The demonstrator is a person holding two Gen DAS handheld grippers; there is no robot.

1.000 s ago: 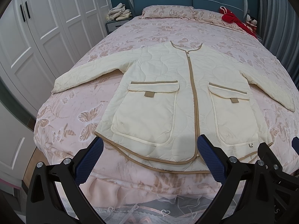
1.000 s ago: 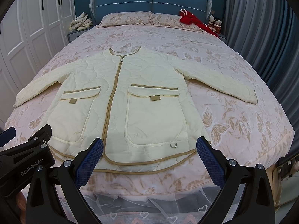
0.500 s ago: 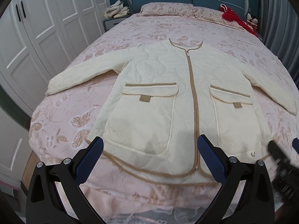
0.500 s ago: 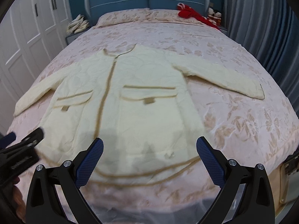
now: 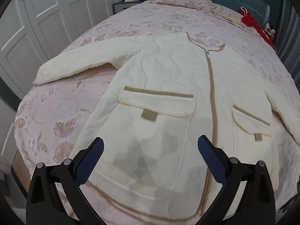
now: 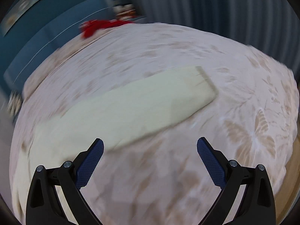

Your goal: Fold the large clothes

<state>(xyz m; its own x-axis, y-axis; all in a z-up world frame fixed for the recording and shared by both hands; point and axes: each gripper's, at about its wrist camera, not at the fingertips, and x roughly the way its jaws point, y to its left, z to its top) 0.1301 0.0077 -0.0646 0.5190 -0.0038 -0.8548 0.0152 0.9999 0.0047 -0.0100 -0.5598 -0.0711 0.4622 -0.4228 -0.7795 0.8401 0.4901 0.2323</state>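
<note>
My cream jacket (image 5: 168,86) lies flat, zipped, on the pink bed (image 5: 56,116). My left tongs (image 5: 150,155) gape above its hem; my right tongs (image 6: 150,155) gape near its sleeve (image 6: 142,105).

The jacket (image 5: 168,86) is cream, quilted, with tan trim along its zip, hem and pocket flaps. The bedspread (image 5: 61,116) is pale pink with tan butterfly and leaf prints. The fingers (image 5: 90,161) carry dark blue, cross-hatched pads.
</note>
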